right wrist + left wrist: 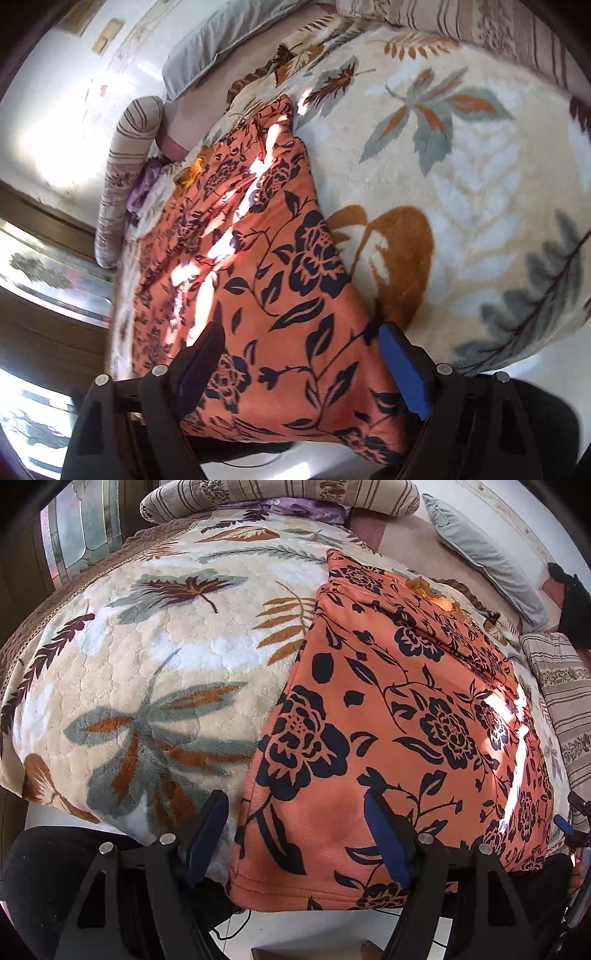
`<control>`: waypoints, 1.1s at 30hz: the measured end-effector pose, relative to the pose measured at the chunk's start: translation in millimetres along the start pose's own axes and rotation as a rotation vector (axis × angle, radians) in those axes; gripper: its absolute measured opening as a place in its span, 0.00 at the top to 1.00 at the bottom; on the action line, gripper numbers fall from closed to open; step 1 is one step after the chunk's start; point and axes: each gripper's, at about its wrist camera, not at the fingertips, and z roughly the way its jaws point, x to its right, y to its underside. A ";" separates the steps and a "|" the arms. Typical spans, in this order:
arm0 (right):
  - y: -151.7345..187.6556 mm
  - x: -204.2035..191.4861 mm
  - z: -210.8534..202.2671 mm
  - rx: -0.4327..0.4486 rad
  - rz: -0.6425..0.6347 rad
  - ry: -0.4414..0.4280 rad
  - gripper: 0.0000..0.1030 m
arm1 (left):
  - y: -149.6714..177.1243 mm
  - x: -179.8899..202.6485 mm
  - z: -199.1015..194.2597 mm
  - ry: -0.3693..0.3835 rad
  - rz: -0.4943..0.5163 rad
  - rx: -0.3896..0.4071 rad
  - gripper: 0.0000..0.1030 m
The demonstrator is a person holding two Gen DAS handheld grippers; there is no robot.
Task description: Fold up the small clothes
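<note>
Two wide-set jaws frame the near hem of the orange floral garment (388, 709) in the left wrist view, and the left gripper (295, 834) is spread open with nothing pinched. Its blue pads (386, 834) stand either side of the garment's near left corner, which hangs over the bed's near edge. The cloth lies flat on the leaf-patterned blanket (147, 657), running from near to far on the right half of the bed, with a sunlit streak down its right side. Far off sit a striped bolster (280, 496) and a grey pillow (480, 554).

Over to the right wrist view: the right gripper (299, 365) gapes wide too, holding nothing. The garment (258, 258) stretches away between its fingers, the near right corner just inside the blue pad (406, 369). Sun patches fall along the cloth's left part. Blanket (461, 166) fills the right side, a window (40, 266) shows at left, and the pillow (207, 48) lies at the far end.
</note>
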 end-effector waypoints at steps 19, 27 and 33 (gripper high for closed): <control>12.3 2.8 23.6 -0.213 -0.109 0.032 0.26 | 3.5 -6.8 4.5 0.004 -0.007 -0.059 0.26; 10.8 11.8 23.5 -0.227 -0.103 0.028 0.40 | 6.4 -22.8 7.3 0.034 -0.041 -0.097 0.26; 12.1 8.8 22.0 -0.235 -0.122 0.057 0.65 | 10.9 -15.2 5.7 0.003 0.031 -0.096 0.75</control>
